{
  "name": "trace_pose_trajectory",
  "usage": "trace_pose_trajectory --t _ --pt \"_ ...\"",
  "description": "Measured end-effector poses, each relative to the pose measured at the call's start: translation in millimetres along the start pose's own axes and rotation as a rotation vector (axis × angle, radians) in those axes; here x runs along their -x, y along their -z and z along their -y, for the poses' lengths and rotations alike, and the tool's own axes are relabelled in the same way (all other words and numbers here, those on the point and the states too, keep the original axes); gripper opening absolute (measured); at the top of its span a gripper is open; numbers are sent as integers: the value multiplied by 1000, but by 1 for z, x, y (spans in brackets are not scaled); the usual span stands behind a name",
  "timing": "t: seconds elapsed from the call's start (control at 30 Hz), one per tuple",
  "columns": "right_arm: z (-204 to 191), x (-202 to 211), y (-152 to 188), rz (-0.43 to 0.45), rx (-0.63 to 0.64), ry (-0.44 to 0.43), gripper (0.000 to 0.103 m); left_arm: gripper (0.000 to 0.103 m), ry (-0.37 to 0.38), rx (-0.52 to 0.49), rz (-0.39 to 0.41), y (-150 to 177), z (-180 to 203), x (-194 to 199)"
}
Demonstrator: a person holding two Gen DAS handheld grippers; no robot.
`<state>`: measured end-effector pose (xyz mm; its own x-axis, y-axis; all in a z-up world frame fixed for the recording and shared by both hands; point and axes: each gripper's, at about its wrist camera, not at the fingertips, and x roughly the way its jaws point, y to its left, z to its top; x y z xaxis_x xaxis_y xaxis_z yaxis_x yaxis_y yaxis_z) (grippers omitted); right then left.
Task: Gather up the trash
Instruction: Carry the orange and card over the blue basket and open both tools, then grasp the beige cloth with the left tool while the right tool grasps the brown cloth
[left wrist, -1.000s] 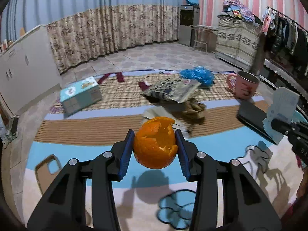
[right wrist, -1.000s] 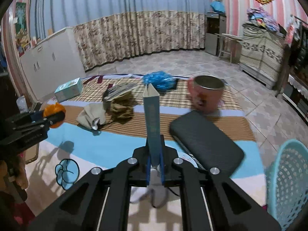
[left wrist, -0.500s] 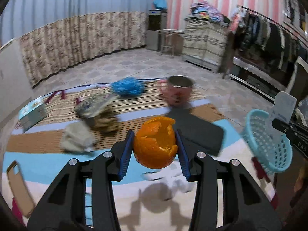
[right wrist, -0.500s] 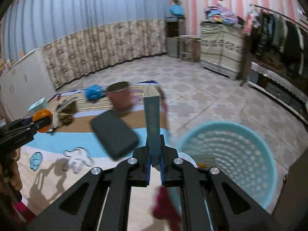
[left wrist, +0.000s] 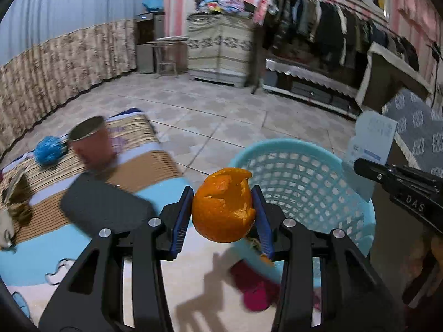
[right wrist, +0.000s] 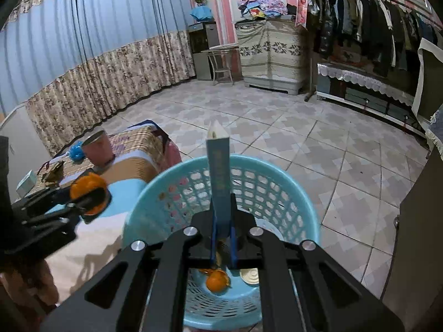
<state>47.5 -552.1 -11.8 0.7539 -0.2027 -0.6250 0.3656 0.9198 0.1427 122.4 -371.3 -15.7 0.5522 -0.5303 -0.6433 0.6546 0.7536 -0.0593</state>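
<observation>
Orange peel, a hollow torn-edged cup of mandarin skin [left wrist: 223, 210], sits clamped between the blue pads of the left hand-held gripper [left wrist: 223, 215], whose jaws stand partly apart to its width; it hangs in front of the near-left rim of the round light-blue plastic mesh basket [left wrist: 299, 171], which stands on the tiled floor [left wrist: 221, 116] just beside the striped bed cover [left wrist: 133, 171]. The right hand-held gripper [right wrist: 223, 238] is fully closed on a flat blue-and-white paper carton [right wrist: 218, 171], gripped by its lower end and standing upright above the basket's opening. Inside the basket, on its bottom, lie another piece of orange peel [right wrist: 217, 280] and a small round pale lid [right wrist: 249, 275]. On the bed, a dark grey padded case [left wrist: 102, 207], a pink mug [left wrist: 91, 144] and a crumpled blue plastic bag [left wrist: 48, 149] lie well apart from both grippers.
</observation>
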Motion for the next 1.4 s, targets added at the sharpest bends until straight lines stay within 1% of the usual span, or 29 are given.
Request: trace_pose_trajectory --t 0.17,0.2,0.23,0.27,0.3,0.43,0.5,0.6,0.73,0.9,0.93,0.97,1.03,1.1,1.2,1.27,1.33,1.4 --pt "19 -5 4 -3 -30 0 7 42 52 -11 -18 -9 22 -19" --pt "22 -6 5 -3 -32 2 7 45 52 -12 -17 -10 23 -19" --pt "22 -6 6 -3 -34 3 7 50 48 -14 -17 -12 25 -21" --pt "24 -5 7 -3 -36 3 7 63 38 -13 -10 -13 24 -20" --pt "24 -6 7 -3 -37 3 7 69 30 -12 0 -14 24 -19" --pt "27 -6 8 -4 -38 1 8 75 12 -3 21 -17 19 -11" --pt "27 -7 8 -6 -37 -1 8 84 -12 8 33 -17 9 -4" --pt "23 -13 12 -14 -36 -10 8 88 -41 26 47 -16 -3 4" --pt "8 -23 16 -28 -24 -25 8 90 -76 54 56 -11 -27 16" --pt "-8 -35 15 -52 -32 -23 9 92 -116 52 69 -6 -47 31" --pt "-9 -37 15 -59 -44 -13 16 92 -121 50 71 -4 -52 34" --pt "-11 -38 14 -65 -51 -3 42 92 -130 46 74 -1 -56 38" --pt "-12 -38 15 -59 -68 21 74 92 -151 46 78 4 -66 47" --pt "-13 -39 17 -67 -68 45 74 95 -164 59 80 9 -77 53" --pt "-20 -37 20 -63 -55 72 75 96 -185 99 84 17 -104 68" --pt "-32 -32 22 -51 -33 86 81 97 -206 117 86 22 -120 76" --pt "-48 -27 20 -28 -10 95 85 97 -243 136 89 27 -144 88" --pt "-65 -22 16 -7 7 84 88 97 -278 147 91 30 -162 97"
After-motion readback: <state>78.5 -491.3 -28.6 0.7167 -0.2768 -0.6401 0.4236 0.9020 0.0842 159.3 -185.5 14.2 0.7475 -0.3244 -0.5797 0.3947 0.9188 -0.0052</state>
